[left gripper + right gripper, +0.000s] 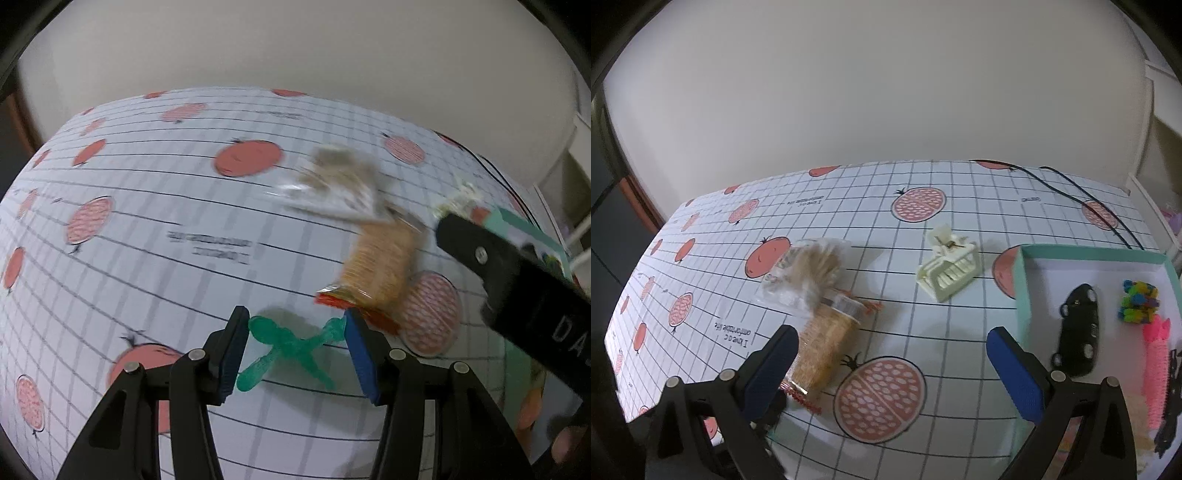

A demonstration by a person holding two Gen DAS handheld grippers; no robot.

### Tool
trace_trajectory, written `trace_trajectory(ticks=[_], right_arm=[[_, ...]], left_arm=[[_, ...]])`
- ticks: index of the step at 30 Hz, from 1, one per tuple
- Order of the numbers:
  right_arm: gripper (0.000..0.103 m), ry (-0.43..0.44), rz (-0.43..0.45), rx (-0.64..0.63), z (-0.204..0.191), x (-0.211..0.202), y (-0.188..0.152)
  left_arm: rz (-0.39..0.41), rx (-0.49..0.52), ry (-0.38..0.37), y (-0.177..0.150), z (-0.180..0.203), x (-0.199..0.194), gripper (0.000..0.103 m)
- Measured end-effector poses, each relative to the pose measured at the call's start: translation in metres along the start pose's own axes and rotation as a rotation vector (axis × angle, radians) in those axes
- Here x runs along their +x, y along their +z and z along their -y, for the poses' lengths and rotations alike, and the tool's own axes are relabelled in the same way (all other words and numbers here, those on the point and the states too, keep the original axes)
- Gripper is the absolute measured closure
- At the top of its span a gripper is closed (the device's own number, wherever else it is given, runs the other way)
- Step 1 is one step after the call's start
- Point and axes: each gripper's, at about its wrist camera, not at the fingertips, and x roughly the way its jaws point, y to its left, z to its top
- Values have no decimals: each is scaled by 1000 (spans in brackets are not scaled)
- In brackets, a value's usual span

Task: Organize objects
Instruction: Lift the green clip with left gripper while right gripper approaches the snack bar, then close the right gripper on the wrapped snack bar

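The sorting is sitting partway through, judging by how things lie. The teal-walled box point(1022, 288) at the right of the table is already holding a black toy car point(1078, 328), a cluster of bright beads point(1138, 301) and a pink spiky piece point(1156, 373), while several things are still lying out on the pomegranate-print tablecloth point(923, 302): a cracker packet point(827, 347), a clear bag of tan sticks point(805, 277) just behind it and touching it, a cream hair claw point(949, 273) nearer the box, and a green plastic toy point(291, 347) at the near left. The left gripper point(291, 354) is straddling that green toy with jaws moderately wide, the pads just at its ends but not visibly pressing. The right gripper point(890, 373) is hovering with jaws wide and nothing between them, over bare cloth between the crackers and the box. On the cloth, upside-down print is reading roughly "I love a comfortable life", though only partly legible; the right gripper's body in the left view is showing "DA", cut off.
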Motion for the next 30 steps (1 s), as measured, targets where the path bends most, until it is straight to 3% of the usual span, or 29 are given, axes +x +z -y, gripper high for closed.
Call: trace_trajectory(ticks=[9, 19, 25, 30], right_arm=[[0, -4, -51, -16, -16, 18, -7], [3, -11, -93, -30, -39, 36, -14], [14, -57, -101, -62, -49, 43, -17], [31, -75, -104, -82, -54, 45, -18]], left_arm=[[19, -162, 94, 3, -46, -5, 49], [53, -238, 105, 7, -68, -12, 49], [56, -240, 110, 7, -70, -12, 49], [53, -247, 108, 7, -73, -11, 49]])
